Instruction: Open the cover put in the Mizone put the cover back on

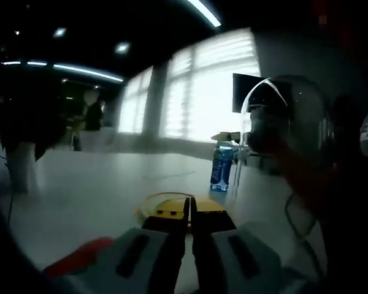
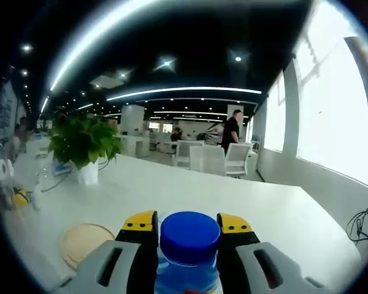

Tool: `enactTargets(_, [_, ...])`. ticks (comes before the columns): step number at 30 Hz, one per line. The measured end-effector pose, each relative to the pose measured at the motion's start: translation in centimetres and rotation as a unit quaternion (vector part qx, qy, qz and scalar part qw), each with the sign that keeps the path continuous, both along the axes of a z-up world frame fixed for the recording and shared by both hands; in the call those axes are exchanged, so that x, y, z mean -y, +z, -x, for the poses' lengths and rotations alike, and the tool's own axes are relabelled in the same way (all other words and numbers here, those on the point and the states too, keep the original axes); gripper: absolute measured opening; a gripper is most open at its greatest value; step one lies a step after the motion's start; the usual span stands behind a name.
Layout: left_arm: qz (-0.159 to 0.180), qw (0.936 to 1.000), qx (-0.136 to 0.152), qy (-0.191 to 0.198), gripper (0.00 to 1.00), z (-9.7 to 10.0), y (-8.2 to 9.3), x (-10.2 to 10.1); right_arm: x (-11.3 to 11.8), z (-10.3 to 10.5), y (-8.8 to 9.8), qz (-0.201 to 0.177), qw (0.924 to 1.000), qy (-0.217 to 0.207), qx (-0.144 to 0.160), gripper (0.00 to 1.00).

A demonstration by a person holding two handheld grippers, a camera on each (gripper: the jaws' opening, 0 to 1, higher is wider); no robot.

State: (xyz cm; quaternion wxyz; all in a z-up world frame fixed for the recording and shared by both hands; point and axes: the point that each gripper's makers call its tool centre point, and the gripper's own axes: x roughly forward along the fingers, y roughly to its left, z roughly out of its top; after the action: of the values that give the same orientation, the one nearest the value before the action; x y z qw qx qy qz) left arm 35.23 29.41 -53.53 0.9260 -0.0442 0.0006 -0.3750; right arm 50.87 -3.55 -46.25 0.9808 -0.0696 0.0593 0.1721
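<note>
Blue-capped Mizone bottle (image 2: 189, 251), clear with blue label, sits clamped in right hand-held gripper (image 2: 188, 228); left hand-held gripper (image 1: 191, 215) pinched closed.

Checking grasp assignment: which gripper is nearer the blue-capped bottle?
Right. The right gripper has the bottle between its jaws; the left gripper sits shut over the table.

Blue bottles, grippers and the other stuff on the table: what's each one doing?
Blue-capped plastic bottle: capped, held.
Right hand-held gripper: shut on it.
Left hand-held gripper: shut, empty.
Blue-labelled bottle standing on the table: upright.
Round wooden disc: lying flat.
Green potted plant: upright.
</note>
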Motion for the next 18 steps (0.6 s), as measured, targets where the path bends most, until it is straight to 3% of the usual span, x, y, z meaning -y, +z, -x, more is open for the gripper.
enactTargets(7, [-0.017, 0.9997, 0.016, 0.01, 0.0, -0.29, -0.08, -0.35, -0.02, -0.03, -0.02, -0.001, 1.0, 0.001, 0.0, 0.3])
enactTargets(11, [-0.013, 0.9998, 0.014, 0.009, 0.0, -0.24, -0.04, -0.41, -0.07, -0.01, -0.02, 0.0, 1.0, 0.004, 0.003, 0.31])
enactTargets(18, [-0.034, 0.9993, 0.017, 0.004, 0.0, -0.05, -0.53, -0.12, -0.22, 0.15, -0.18, 0.007, 0.9999, 0.013, 0.005, 0.32])
